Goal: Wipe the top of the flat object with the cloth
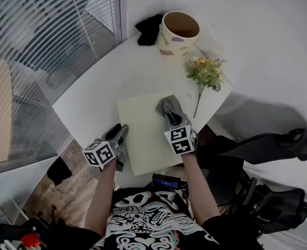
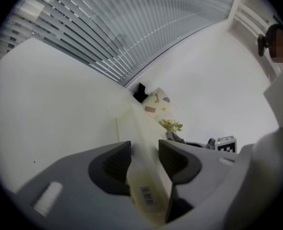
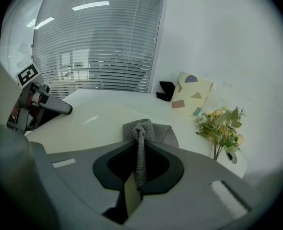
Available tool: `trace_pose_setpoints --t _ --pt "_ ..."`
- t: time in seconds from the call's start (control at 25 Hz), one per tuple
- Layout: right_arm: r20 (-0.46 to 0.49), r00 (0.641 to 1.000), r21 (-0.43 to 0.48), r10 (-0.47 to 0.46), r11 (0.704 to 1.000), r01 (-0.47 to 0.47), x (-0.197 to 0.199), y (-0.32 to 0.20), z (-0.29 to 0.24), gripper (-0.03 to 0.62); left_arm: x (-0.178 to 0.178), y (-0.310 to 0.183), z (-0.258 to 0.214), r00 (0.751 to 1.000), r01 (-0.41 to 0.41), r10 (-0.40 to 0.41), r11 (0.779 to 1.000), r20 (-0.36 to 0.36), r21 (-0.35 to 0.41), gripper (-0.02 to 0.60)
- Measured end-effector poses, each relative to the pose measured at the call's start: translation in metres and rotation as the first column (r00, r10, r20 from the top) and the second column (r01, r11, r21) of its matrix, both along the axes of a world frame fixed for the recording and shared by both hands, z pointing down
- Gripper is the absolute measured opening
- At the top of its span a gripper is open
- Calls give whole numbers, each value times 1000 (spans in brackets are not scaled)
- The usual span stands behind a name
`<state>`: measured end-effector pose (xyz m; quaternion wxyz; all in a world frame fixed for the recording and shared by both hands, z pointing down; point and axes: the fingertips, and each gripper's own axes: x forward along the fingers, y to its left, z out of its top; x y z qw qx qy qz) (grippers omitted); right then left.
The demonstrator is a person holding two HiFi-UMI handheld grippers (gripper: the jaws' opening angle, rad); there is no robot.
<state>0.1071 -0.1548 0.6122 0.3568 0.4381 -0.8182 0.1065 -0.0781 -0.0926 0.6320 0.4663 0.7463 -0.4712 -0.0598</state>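
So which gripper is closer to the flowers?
Right. The right gripper, shut on the cloth, sits at the board's far right corner near the flowers; the left gripper clamps the board's left edge, farther away.

Flat object: pale cream. Cloth on it: grey knit. Pot beyond it: cream, pastel shapes. Table: white.

A pale cream flat square board is laid on the white surface. Its 9 o'clock edge is met by the left claw. A crumpled grey cloth is held against its 1 o'clock corner by the right claw.
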Motion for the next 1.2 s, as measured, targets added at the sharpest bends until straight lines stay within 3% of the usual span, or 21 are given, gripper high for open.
trace_pose_setpoints --t 1.2 --pt "-16 1000 -4 -5 1000 4 6 26 1 14 -1 -1 0 1000 1 -1 1000 1 6 229"
